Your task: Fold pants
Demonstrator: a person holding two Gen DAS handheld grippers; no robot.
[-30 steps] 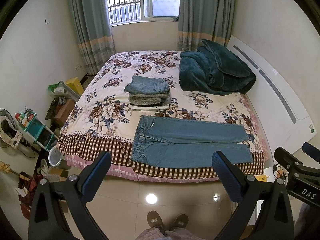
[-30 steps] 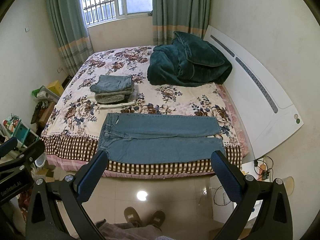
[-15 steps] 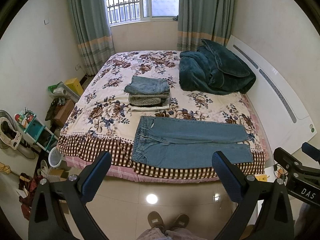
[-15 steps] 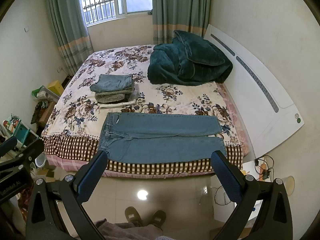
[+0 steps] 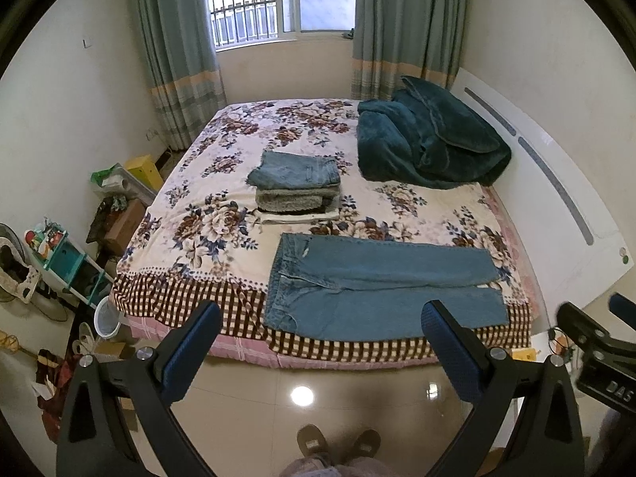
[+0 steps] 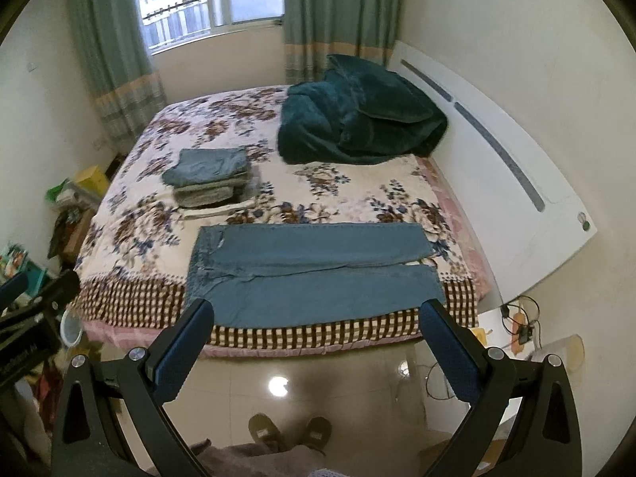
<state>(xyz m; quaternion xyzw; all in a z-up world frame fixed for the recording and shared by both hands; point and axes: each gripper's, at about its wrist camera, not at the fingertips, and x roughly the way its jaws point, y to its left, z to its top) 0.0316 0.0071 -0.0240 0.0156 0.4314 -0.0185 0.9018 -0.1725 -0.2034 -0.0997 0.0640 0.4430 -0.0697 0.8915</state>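
A pair of blue jeans (image 5: 377,282) lies flat near the front edge of the bed, waist to the left, legs side by side to the right; it also shows in the right wrist view (image 6: 314,270). My left gripper (image 5: 322,326) is open and empty, held in the air above the floor short of the bed. My right gripper (image 6: 316,324) is open and empty too, at a like distance. Neither touches the jeans.
A stack of folded clothes (image 5: 296,185) sits mid-bed behind the jeans. A dark green blanket (image 5: 429,147) is heaped at the far right by the white headboard (image 5: 556,194). Clutter and a shelf (image 5: 63,262) stand left of the bed. Glossy tiled floor (image 5: 302,393) lies below me.
Both grippers have edged slightly nearer the bed, and the right view has swung a little to the right. The jeans have not moved.
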